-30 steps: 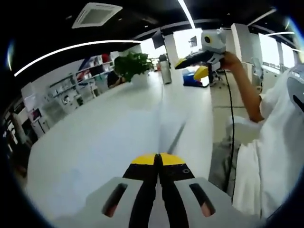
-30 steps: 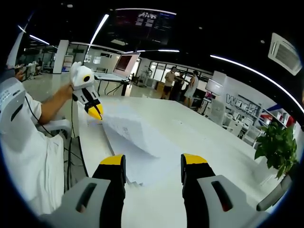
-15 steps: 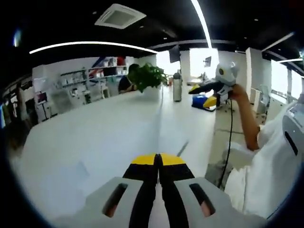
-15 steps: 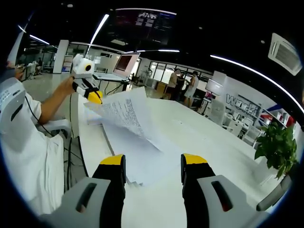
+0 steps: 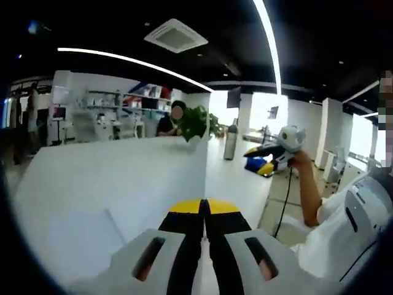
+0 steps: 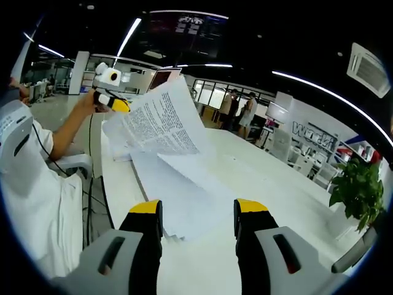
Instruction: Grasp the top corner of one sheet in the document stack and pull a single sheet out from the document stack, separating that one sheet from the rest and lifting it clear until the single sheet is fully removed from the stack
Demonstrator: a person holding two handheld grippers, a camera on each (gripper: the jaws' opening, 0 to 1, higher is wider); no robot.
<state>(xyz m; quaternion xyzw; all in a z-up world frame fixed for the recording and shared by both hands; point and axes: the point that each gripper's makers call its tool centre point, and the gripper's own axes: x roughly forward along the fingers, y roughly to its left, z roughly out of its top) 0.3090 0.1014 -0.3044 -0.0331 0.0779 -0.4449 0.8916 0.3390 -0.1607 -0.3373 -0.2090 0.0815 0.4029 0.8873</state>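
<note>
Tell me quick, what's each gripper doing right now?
Left gripper: shut on the sheet, lifting its corner off the document stack.
Right gripper: open, holding nothing.

open office, dark ceiling | light strips [image 6: 319,86] overhead, AC vent [image 5: 175,35] at 12 | white table [image 6: 258,178] | potted plant [image 6: 359,187] at 3 | wall shelves [image 5: 113,114] at 10 | bright windows [image 5: 264,114] far back | ppl standing [image 6: 236,110] at 12

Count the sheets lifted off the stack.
1: a printed sheet held by the left gripper above the stack. Others could cling behind it.
</note>
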